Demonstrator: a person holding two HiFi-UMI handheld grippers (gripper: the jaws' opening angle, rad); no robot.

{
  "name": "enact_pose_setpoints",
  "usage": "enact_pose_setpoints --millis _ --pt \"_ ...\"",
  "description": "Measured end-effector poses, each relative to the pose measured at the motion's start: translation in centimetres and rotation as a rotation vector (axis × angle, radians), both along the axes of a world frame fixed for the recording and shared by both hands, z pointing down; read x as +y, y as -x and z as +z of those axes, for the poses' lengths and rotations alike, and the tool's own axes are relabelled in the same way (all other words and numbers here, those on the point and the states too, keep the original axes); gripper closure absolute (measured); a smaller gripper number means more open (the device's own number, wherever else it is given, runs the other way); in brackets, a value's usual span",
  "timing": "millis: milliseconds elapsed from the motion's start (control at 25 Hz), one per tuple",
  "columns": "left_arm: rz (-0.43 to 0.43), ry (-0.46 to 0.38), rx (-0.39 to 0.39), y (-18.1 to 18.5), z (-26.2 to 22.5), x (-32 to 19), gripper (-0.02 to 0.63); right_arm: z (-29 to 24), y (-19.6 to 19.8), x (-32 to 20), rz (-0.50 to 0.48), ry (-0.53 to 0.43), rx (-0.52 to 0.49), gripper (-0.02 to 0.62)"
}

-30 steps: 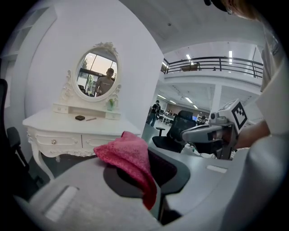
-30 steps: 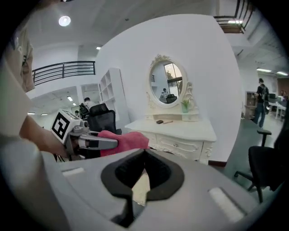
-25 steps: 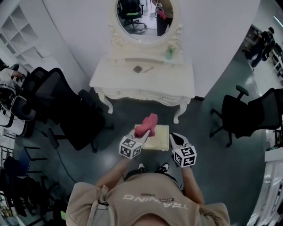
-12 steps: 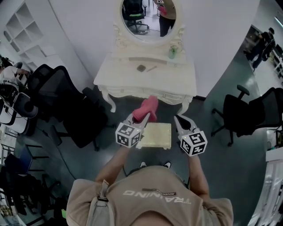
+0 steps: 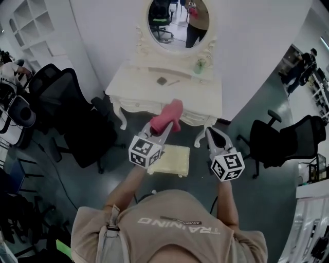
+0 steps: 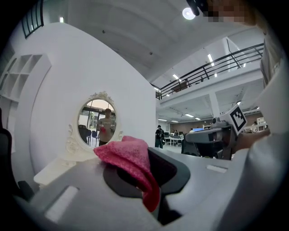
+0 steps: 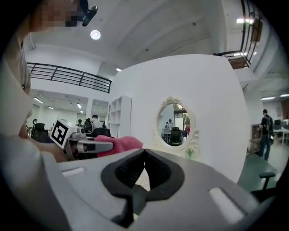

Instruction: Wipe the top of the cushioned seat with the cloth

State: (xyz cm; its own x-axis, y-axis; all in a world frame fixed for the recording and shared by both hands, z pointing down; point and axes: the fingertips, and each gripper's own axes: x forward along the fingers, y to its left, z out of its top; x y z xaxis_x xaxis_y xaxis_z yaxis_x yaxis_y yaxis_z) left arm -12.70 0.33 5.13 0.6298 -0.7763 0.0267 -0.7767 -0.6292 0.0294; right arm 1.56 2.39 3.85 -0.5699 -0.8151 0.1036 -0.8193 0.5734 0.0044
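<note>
A pink cloth (image 5: 168, 116) hangs from my left gripper (image 5: 159, 129), whose jaws are shut on it; the cloth (image 6: 131, 160) bulges out between them in the left gripper view. The cushioned seat (image 5: 169, 160) is a small cream stool on the dark floor, below and between both grippers in the head view. The cloth is held up in the air, well clear of the seat. My right gripper (image 5: 212, 136) is raised to the right of the seat with its jaws shut on nothing (image 7: 143, 154). The cloth (image 7: 121, 145) also shows in the right gripper view at left.
A cream dressing table (image 5: 164, 91) with an oval mirror (image 5: 178, 15) stands just beyond the seat. Black office chairs stand at the left (image 5: 72, 118) and right (image 5: 285, 141). Dark floor surrounds the seat.
Both grippers have risen and moved forward, away from the seat; the cloth has lifted off the cushion and now hangs in front of the dressing table.
</note>
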Motion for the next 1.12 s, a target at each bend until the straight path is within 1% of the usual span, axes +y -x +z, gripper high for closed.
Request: enact_pose_setpoints --millis 160,280,520,680,960,1120 --pt "-0.031 -0.027 -0.001 -0.2 -0.6 0.6 0.568 -1.1 -0.4 0.0 0.013 -0.037 -0.033 0.594" --pt "-0.044 -0.042 -0.010 -0.4 -0.8 1.3 0.568 -1.0 -0.3 0.2 0.014 -0.037 -0.038 0.594" --pt "-0.039 -0.046 -0.030 -1.0 -0.5 1.9 0.568 0.5 -0.6 0.6 0.020 -0.022 -0.011 0.594" --pt "-0.038 -0.057 -0.049 -1.4 -0.7 1.7 0.568 1.2 -1.1 0.9 0.033 -0.015 -0.023 0.594" --pt "-0.026 -0.060 -0.060 -2.3 -0.4 2.0 0.568 1.3 -2.0 1.7 0.071 -0.040 -0.003 0.594" --pt "-0.017 -0.052 -0.068 -2.7 0.3 2.2 0.568 1.6 -2.6 1.8 0.076 -0.037 -0.015 0.594"
